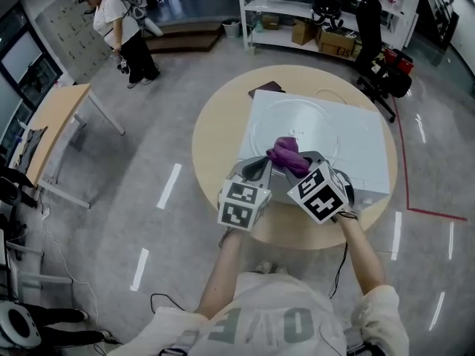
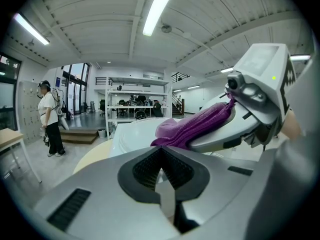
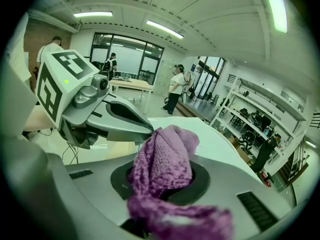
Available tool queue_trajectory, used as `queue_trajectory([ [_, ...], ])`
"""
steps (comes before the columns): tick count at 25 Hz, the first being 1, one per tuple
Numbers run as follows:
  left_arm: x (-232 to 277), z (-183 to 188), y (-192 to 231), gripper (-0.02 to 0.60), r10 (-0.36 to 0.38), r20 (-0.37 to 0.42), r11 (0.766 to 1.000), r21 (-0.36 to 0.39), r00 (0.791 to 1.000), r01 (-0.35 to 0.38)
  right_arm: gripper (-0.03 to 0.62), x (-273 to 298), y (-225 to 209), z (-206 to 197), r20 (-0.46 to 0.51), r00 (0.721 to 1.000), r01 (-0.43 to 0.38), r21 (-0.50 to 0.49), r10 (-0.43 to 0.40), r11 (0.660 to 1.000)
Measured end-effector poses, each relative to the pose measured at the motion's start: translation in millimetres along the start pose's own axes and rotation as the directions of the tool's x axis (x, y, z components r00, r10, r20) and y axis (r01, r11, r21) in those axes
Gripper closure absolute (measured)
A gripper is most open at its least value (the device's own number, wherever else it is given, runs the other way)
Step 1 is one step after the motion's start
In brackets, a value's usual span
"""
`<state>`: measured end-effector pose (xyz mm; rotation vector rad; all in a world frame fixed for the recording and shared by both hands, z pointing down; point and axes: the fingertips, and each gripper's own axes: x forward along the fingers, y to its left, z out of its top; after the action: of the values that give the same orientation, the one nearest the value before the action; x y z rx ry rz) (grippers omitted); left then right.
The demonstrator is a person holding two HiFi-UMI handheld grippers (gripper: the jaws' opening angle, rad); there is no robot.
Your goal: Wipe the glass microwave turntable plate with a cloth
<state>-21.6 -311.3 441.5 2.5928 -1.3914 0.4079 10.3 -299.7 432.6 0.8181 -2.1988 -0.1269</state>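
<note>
The glass turntable plate [image 1: 291, 117] lies flat on top of a white microwave [image 1: 356, 136] on a round wooden table [image 1: 219, 136]. A purple cloth [image 1: 288, 154] is bunched above the plate's near rim, and my right gripper [image 1: 298, 163] is shut on it. In the right gripper view the cloth [image 3: 162, 166] fills the right gripper [image 3: 160, 189], its folds spilling over both jaws. My left gripper [image 1: 260, 167] is close on the left, shut and empty. In the left gripper view the left gripper [image 2: 161, 170] has its pads pressed together, with the cloth [image 2: 192, 126] just beyond.
A dark flat object [image 1: 266, 89] lies on the table behind the microwave. A person [image 1: 119, 28] stands far off at the upper left. A wooden side table [image 1: 52, 124] is at the left, shelving [image 1: 319, 6] and a black chair [image 1: 378, 58] at the back.
</note>
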Motion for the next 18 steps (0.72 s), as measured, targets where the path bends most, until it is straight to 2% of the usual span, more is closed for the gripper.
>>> queue_trajectory([
  [14, 2.6, 3.1, -0.3, 0.578, 0.002, 0.021, 1.0, 0.004, 1.0, -0.002, 0.546, -5.4, 10.8, -4.0, -0.001, 1.0, -0.016, -0.001, 0.016, 1.0],
  [18, 1.9, 2.4, -0.3, 0.578, -0.002, 0.016, 1.0, 0.009, 1.0, 0.001, 0.546, -10.7, -20.2, 6.2, 0.038, 0.998, 0.042, 0.045, -0.043, 0.998],
])
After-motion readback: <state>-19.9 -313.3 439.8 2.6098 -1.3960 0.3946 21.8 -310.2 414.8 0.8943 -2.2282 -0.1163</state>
